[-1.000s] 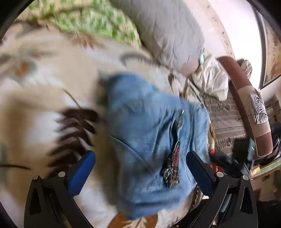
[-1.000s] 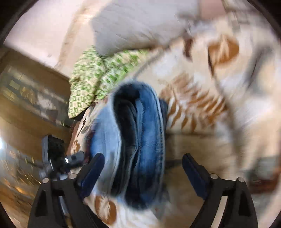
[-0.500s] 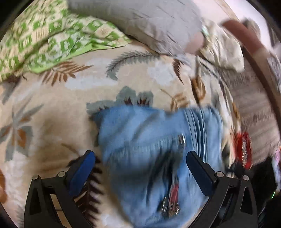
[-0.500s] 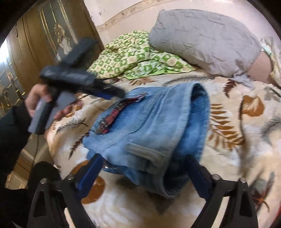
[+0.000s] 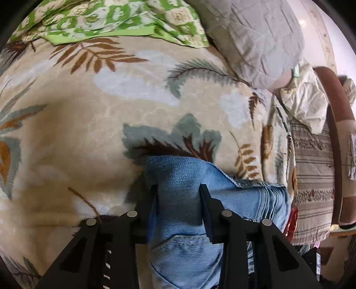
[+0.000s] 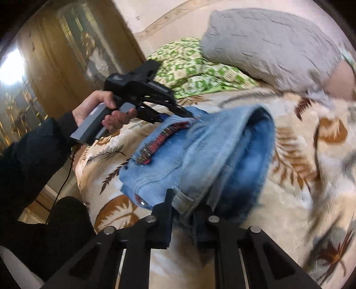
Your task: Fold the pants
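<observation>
Nearest, the right tongs have just closed and pinch the thick waistband edge of the folded blue denim pants. The left tongs, also just closed, clamp a denim fold at the pile's ten o'clock corner. The pants lie on a plush leaf-print blanket. Beyond, at twelve o'clock, lie a green patterned cloth and a grey quilted pillow.

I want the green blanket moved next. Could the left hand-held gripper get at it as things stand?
Probably not yet: the left hand-held gripper is shut on the jeans. The green blanket lies across bare bedspread, so nothing blocks the way once it lets go.
</observation>
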The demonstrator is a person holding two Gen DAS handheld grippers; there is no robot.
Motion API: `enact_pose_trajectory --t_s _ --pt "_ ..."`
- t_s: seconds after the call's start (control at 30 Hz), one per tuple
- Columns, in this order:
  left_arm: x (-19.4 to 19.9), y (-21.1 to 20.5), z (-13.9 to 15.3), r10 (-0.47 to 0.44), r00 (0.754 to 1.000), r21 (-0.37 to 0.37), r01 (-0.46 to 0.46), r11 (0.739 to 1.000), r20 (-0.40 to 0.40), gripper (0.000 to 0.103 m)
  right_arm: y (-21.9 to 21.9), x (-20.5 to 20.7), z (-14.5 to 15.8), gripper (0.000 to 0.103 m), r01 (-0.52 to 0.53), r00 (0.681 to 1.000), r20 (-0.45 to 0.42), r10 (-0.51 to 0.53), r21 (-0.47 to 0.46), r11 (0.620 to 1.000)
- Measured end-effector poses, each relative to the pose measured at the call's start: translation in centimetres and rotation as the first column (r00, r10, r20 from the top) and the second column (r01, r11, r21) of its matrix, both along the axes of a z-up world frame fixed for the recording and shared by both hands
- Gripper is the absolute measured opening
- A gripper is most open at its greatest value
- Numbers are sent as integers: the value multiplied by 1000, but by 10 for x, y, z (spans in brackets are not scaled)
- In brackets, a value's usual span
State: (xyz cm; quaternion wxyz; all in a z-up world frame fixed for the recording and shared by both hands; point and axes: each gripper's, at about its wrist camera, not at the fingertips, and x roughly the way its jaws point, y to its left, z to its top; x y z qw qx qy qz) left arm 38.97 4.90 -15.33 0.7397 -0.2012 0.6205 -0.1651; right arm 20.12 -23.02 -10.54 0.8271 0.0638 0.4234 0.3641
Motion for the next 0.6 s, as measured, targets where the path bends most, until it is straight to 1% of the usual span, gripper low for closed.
enact_pose_trajectory --t_s 0.07,0.1,0.17,0.2,0.23,0.27,0.3,0.33,0.37,0.4,0.43,0.5,0.53,0.57,0.6 --pt "3 -3 -2 1 1000 16 -1 1000 1 36 -6 -1 -11 12 15 1000 -18 -14 21 1000" --pt "3 -4 -1 -4 1000 36 4 999 11 36 -6 -1 -13 12 21 1000 -17 -21 30 999" --pt "3 -8 1 -16 999 67 14 998 28 37 -4 -1 -10 12 22 1000 -3 -22 12 1000" --pt "2 -10 4 -31 998 82 27 996 46 41 -2 -2 -6 12 20 1000 3 -20 2 1000" --pt "0 -8 7 -45 997 92 38 995 70 50 -2 -4 -2 13 19 1000 5 -19 2 1000" --pt "-4 -7 13 -47 994 89 38 995 100 57 -3 -6 5 20 26 1000 5 -26 3 1000" --pt "-10 -4 19 -34 992 65 26 998 119 76 -4 -8 12 28 45 999 -4 -45 -15 999" --pt "-18 0 24 -18 991 17 16 1000 132 93 -7 -10 17 54 64 998 -12 -64 -31 998" --pt "-30 7 32 0 989 -50 7 999 146 96 -12 -11 24 80 85 996 -10 -85 -24 996" --pt "-44 14 39 14 987 -120 5 993 161 97 -21 -13 33 85 113 994 6 -113 7 994" --pt "-56 19 43 18 985 -165 11 986 169 98 -29 -12 42 87 129 991 14 -130 40 991" --pt "-88 29 49 27 987 -244 14 970 161 98 -45 1 55 88 182 983 -13 -181 113 977" --pt "-104 34 49 42 987 -295 5 956 154 100 -54 12 60 91 213 977 -49 -208 161 964" --pt "-124 40 46 61 989 -358 -8 934 137 101 -59 22 60 92 232 972 -88 -218 194 953" --pt "-139 44 41 69 991 -401 -17 916 115 102 -63 35 59 92 255 963 -146 -226 228 940"
